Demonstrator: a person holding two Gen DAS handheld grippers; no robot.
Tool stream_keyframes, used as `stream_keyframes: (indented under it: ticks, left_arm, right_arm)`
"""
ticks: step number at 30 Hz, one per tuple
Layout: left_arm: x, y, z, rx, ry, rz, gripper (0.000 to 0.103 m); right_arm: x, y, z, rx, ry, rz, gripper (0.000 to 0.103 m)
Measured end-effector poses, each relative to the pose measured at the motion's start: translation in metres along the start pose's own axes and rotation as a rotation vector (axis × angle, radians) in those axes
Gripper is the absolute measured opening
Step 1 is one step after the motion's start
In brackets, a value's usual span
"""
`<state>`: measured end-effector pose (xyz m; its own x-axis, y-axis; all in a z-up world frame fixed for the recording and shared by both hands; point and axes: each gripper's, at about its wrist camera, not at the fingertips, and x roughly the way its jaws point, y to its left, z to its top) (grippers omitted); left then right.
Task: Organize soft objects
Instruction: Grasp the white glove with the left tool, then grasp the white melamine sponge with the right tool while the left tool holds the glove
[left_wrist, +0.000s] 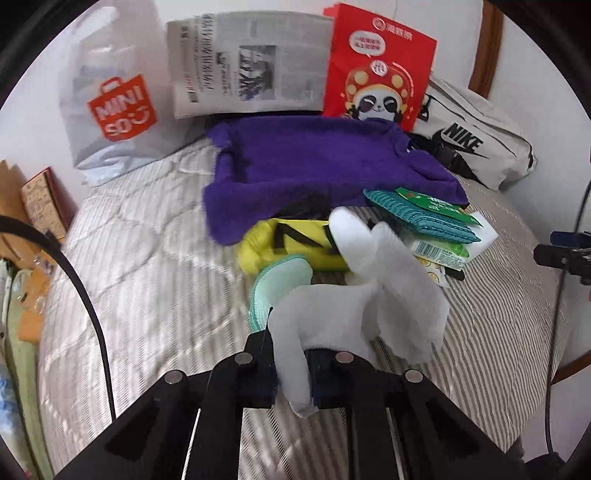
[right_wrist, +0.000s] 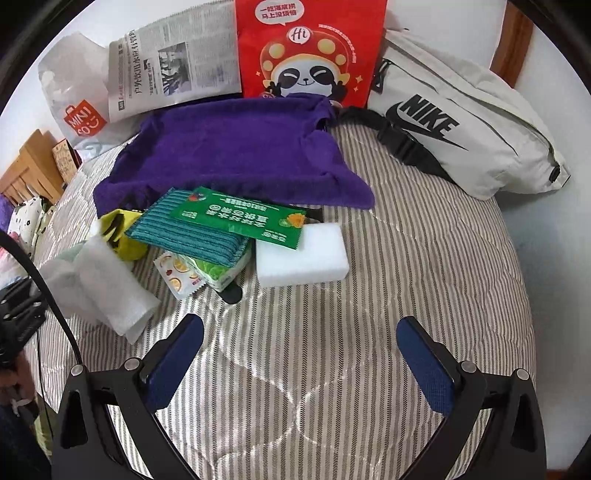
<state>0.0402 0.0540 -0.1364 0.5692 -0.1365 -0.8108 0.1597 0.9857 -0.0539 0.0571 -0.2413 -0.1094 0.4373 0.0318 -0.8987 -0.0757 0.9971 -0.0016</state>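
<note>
My left gripper (left_wrist: 293, 369) is shut on a pair of white socks (left_wrist: 369, 295), held above the striped bed; the socks also show in the right wrist view (right_wrist: 107, 284). Beyond them lie a yellow soft item (left_wrist: 291, 243), a mint cloth (left_wrist: 280, 284), a teal ribbed cloth (right_wrist: 184, 232), a white sponge block (right_wrist: 306, 254) and a purple towel (right_wrist: 229, 155). My right gripper (right_wrist: 299, 350) is open and empty over the bedspread, in front of the sponge.
Green snack packets (right_wrist: 240, 221) lie on the teal cloth. Against the back wall stand a Miniso bag (left_wrist: 110, 107), a newspaper (left_wrist: 251, 62), a red panda bag (right_wrist: 310, 51) and a white Nike waist bag (right_wrist: 461, 122). Wooden bed frame (right_wrist: 29, 166) at left.
</note>
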Motion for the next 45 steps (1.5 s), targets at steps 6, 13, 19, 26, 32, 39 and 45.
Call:
stream_keyframes:
  ticks: [6, 13, 19, 26, 32, 39, 45]
  left_arm:
    - [-0.028, 0.022, -0.009, -0.057, -0.013, 0.040, 0.012]
    - [-0.040, 0.037, -0.014, -0.125, -0.009, 0.029, 0.012]
    - [-0.037, 0.040, -0.010, -0.155, -0.012, -0.027, 0.012]
    - [-0.026, 0.037, -0.007, -0.150, 0.023, -0.024, 0.012]
    - [-0.030, 0.051, -0.002, -0.192, 0.018, -0.037, 0.012]
    - [-0.038, 0.060, 0.010, -0.231, -0.026, -0.041, 0.012]
    - [-0.045, 0.063, 0.017, -0.238, -0.044, -0.043, 0.012]
  right_arm:
    - [0.003, -0.011, -0.001, 0.007, -0.012, -0.010, 0.103]
    - [0.027, -0.024, 0.004, 0.066, 0.000, 0.046, 0.103]
    - [0.058, -0.026, 0.013, 0.066, 0.002, 0.051, 0.103]
    - [0.091, -0.019, 0.023, 0.064, 0.025, 0.050, 0.103]
    - [0.110, -0.011, 0.027, 0.029, 0.015, 0.056, 0.081]
    - [0.087, -0.022, 0.016, 0.011, 0.005, 0.001, 0.081]
    - [0.056, -0.031, -0.002, 0.008, -0.003, 0.014, 0.081]
